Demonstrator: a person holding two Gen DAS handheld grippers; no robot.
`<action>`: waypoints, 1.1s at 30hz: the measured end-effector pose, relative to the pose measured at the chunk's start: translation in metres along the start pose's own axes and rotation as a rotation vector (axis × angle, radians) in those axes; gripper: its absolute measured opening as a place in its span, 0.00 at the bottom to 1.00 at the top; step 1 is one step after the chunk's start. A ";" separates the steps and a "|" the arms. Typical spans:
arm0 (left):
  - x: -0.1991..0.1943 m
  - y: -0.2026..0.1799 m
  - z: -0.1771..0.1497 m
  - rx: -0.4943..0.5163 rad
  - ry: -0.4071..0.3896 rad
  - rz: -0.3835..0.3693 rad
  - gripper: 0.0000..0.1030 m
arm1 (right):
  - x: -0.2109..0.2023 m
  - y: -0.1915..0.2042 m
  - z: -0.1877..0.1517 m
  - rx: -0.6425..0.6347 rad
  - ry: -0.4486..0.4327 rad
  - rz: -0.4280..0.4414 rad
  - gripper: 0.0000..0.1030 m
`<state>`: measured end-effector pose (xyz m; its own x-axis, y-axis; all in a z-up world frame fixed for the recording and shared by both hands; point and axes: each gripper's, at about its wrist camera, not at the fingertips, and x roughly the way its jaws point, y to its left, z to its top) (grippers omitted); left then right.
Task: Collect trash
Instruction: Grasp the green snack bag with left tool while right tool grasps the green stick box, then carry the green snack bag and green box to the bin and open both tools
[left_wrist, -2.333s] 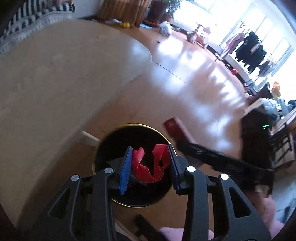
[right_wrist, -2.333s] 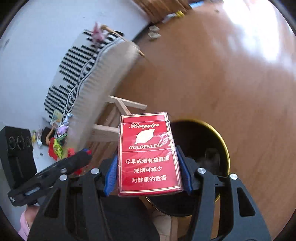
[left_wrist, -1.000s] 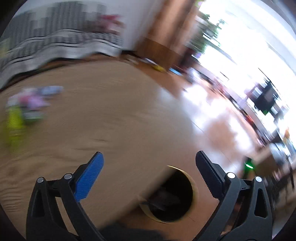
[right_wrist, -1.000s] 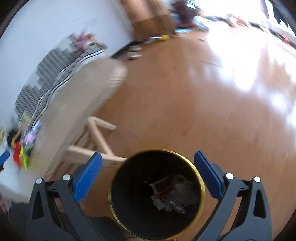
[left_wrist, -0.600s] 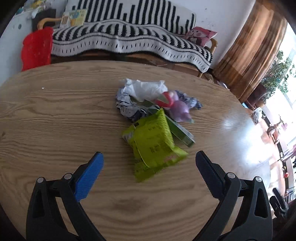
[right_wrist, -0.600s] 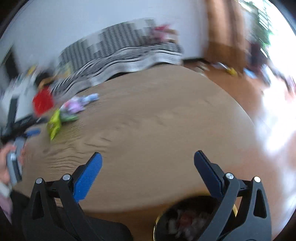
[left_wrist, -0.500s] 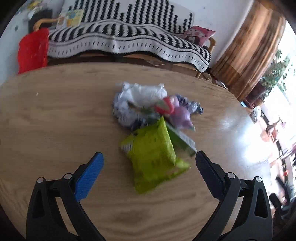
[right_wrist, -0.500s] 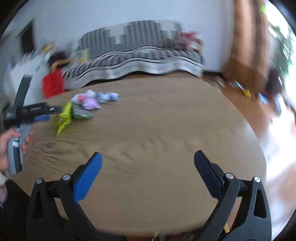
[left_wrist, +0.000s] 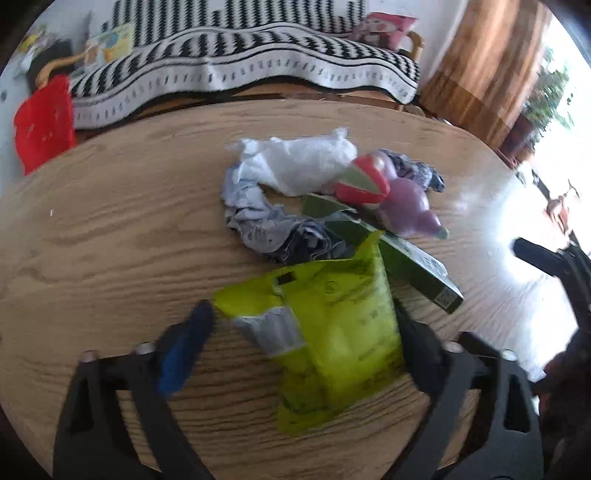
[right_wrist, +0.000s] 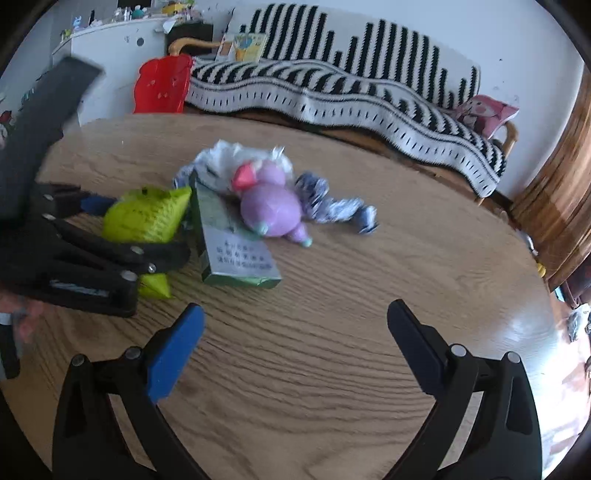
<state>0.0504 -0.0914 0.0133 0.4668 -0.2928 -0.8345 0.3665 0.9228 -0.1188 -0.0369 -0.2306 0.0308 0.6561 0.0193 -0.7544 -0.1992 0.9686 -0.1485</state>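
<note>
Under my claws lies a round wooden tabletop (right_wrist: 332, 369) with strong grain. 1 heap of litter sits on it. A lime-green snack bag (left_wrist: 332, 332) lies nearest me, beside a flat green carton (right_wrist: 236, 254) lying on its broad face. Past them a crumpled blue-and-white wrapper (left_wrist: 266, 225) curls on the wood, a white plastic bag (left_wrist: 299, 162) rests at the far side, and a purple toy-shaped packet (right_wrist: 269, 210) leans on the carton.
</note>
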 end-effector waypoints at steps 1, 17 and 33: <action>-0.001 0.001 -0.001 0.021 -0.002 0.004 0.60 | 0.004 0.002 0.002 -0.001 0.000 0.003 0.92; -0.025 0.058 -0.007 -0.074 -0.022 -0.014 0.47 | 0.028 0.016 0.042 0.155 -0.032 0.138 0.12; -0.052 0.063 -0.022 -0.073 -0.080 0.012 0.47 | -0.009 0.017 0.031 0.276 -0.055 0.255 0.11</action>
<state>0.0317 -0.0130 0.0371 0.5343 -0.2982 -0.7909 0.3024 0.9412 -0.1506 -0.0235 -0.2068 0.0545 0.6505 0.2745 -0.7082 -0.1625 0.9611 0.2233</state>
